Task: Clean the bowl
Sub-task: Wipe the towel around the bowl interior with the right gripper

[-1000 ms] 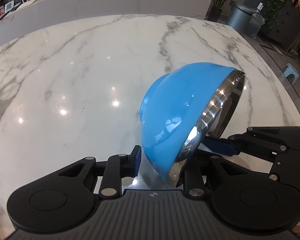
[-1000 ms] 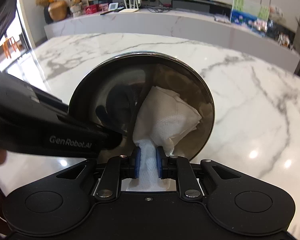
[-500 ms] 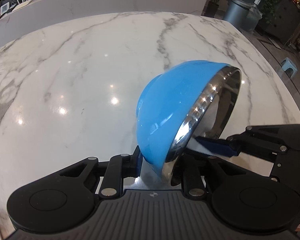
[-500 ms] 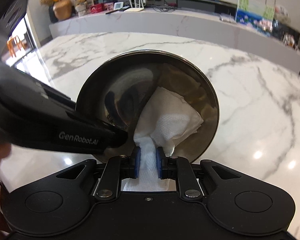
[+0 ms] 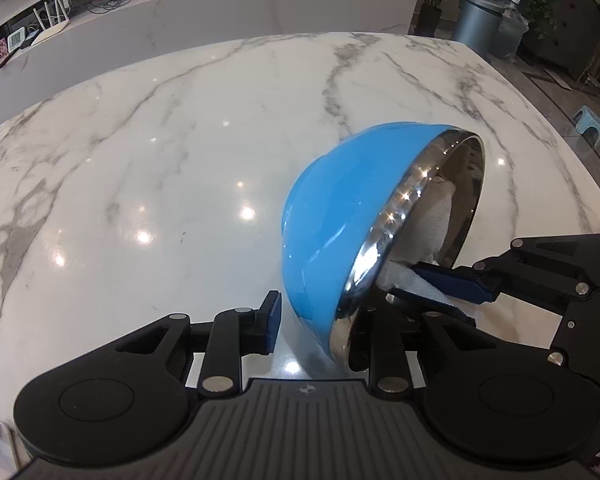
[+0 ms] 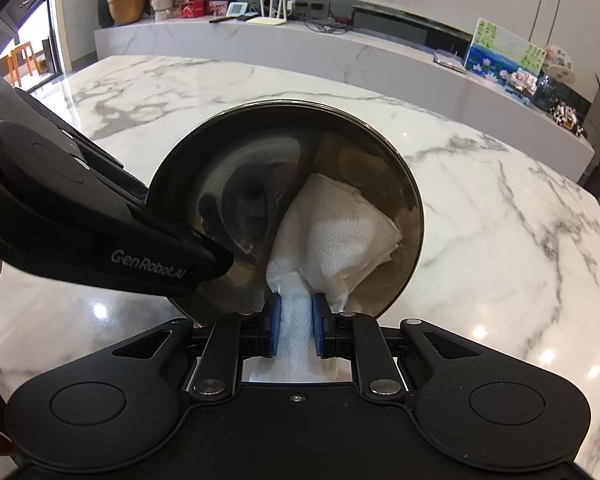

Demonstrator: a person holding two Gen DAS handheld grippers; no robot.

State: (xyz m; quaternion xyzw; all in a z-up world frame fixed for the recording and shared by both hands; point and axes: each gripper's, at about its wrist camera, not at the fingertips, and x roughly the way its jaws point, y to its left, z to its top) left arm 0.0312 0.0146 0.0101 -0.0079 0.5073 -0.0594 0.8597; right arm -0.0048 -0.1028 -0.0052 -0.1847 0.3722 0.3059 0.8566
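Observation:
A bowl point(image 5: 336, 216), blue outside and shiny steel inside, is tilted on its side above the marble table point(image 5: 160, 160). My left gripper point(image 5: 316, 320) straddles its near rim; the left blue pad stands slightly off the blue wall, the right finger is hidden inside. In the right wrist view the bowl's steel inside point(image 6: 260, 184) faces me. My right gripper point(image 6: 294, 320) is shut on a folded white paper towel point(image 6: 336, 232) pressed against the right side of the bowl's inside. The right gripper also shows in the left wrist view point(image 5: 452, 284).
The left gripper's black body point(image 6: 80, 220) crosses the left of the right wrist view. A marble counter point(image 6: 340, 52) with routers and pictures runs behind the table. A grey bin point(image 5: 476, 24), plants and a small blue stool point(image 5: 588, 124) stand beyond the table's right edge.
The bowl has tipped and shifted to the right in the left wrist view, and a small gap has opened at the left pad. The towel has stayed in the bowl's right side.

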